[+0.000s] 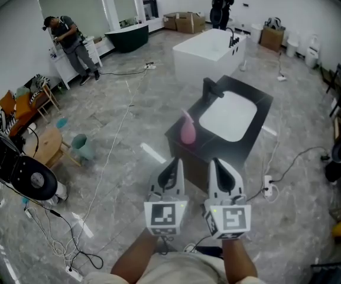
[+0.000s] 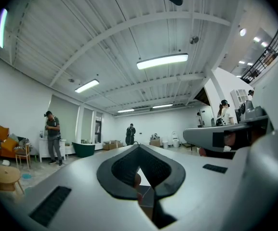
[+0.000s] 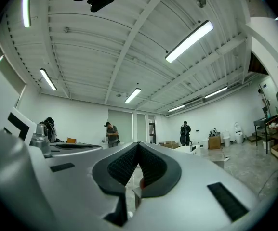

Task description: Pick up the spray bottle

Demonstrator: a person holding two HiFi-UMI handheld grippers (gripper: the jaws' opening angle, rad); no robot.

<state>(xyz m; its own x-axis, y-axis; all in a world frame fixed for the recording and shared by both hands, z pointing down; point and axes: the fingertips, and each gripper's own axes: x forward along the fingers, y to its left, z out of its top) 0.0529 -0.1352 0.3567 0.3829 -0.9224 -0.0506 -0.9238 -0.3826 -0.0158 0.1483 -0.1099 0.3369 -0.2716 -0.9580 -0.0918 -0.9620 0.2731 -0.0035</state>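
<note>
Pink spray bottle [image 1: 188, 130], one, standing at the left edge of the black desk [image 1: 263, 102], just beside its one white basin [image 1: 229, 116] and near one black tap [image 1: 211, 90]. Grippers, two: left gripper [image 1: 175, 165] and right gripper [image 1: 216, 165], side by side short of the desk, both apart from the bottle. Each has its fingers [image 2: 122, 170] clenched tip to tip, grasping nothing and touching nothing.
</note>
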